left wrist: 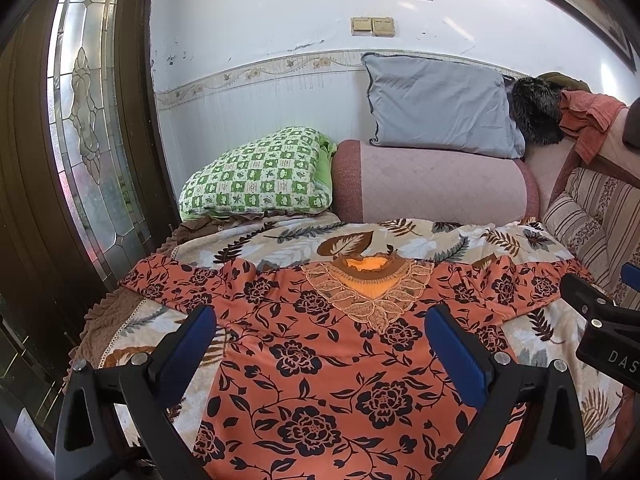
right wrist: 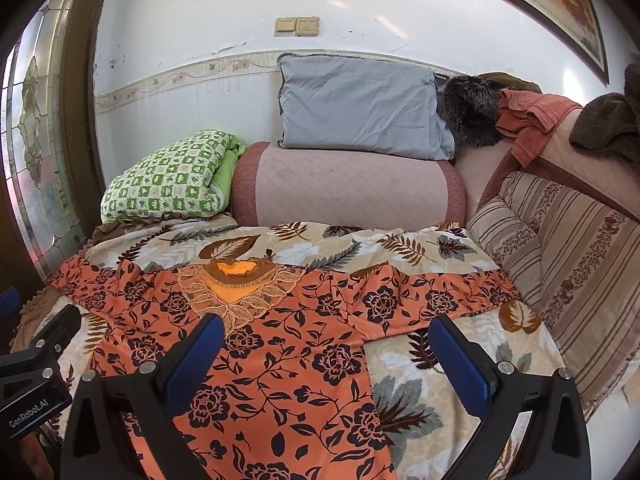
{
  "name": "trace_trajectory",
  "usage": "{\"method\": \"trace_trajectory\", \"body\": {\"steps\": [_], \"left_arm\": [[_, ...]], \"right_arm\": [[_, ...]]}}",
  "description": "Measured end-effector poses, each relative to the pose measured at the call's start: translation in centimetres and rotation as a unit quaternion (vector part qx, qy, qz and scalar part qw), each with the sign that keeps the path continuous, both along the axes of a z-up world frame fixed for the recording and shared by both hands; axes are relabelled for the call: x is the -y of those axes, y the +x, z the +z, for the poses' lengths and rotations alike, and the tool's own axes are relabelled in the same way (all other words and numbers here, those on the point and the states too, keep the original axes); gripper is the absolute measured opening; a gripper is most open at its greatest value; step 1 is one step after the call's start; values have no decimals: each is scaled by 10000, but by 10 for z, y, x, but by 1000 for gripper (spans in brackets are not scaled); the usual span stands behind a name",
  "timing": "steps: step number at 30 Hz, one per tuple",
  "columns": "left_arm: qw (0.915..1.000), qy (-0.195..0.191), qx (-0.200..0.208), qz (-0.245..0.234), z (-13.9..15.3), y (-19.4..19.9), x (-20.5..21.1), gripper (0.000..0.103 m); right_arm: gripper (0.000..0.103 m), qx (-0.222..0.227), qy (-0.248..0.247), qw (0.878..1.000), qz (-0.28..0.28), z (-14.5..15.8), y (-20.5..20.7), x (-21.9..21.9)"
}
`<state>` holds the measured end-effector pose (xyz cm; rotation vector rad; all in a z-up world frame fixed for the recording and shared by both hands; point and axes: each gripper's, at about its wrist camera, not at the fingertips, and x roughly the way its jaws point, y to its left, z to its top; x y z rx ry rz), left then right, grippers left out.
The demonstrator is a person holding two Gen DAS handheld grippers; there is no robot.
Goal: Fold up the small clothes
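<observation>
Nearest to me, my left gripper (left wrist: 320, 350) hovered over the body of the orange floral top (left wrist: 320, 360), its blue jaws spread wide and holding nothing. My right gripper (right wrist: 328, 354) hung beside it with jaws just as wide and empty, straddling the top's right side seam.

The top lay face up and flat on the leaf-print blanket (right wrist: 420, 420) covering the bed, both sleeves stretched out to the sides. I judged it thin, light and limp, likely to slide and sag when lifted, so a pinch at a sleeve end or shoulder seam looked safest.

Beyond my jaws sat the top's lace collar (left wrist: 366, 292). Past the collar, a pink bolster (right wrist: 348, 188) lay against the wall, with a grey pillow (right wrist: 360, 108) leaning above it.
</observation>
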<state>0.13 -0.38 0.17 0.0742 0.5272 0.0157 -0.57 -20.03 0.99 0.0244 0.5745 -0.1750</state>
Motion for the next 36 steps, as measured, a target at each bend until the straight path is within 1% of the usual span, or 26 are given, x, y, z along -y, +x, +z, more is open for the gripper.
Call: {"method": "trace_trajectory", "body": {"steps": [8,15,36], "left_arm": [[10000,6,-17,11,1,0,-1,103],[10000,15,-51,23,0,4,-1,103],[9997,60,-146,208,-15,22,-11,103]], "right_arm": [[103,-40,-7,10000,26,2,2,-4],[103,-97,6,9999,27,-3,8,-5],[103,-249,26,9996,90,-18,24,-13]]}}
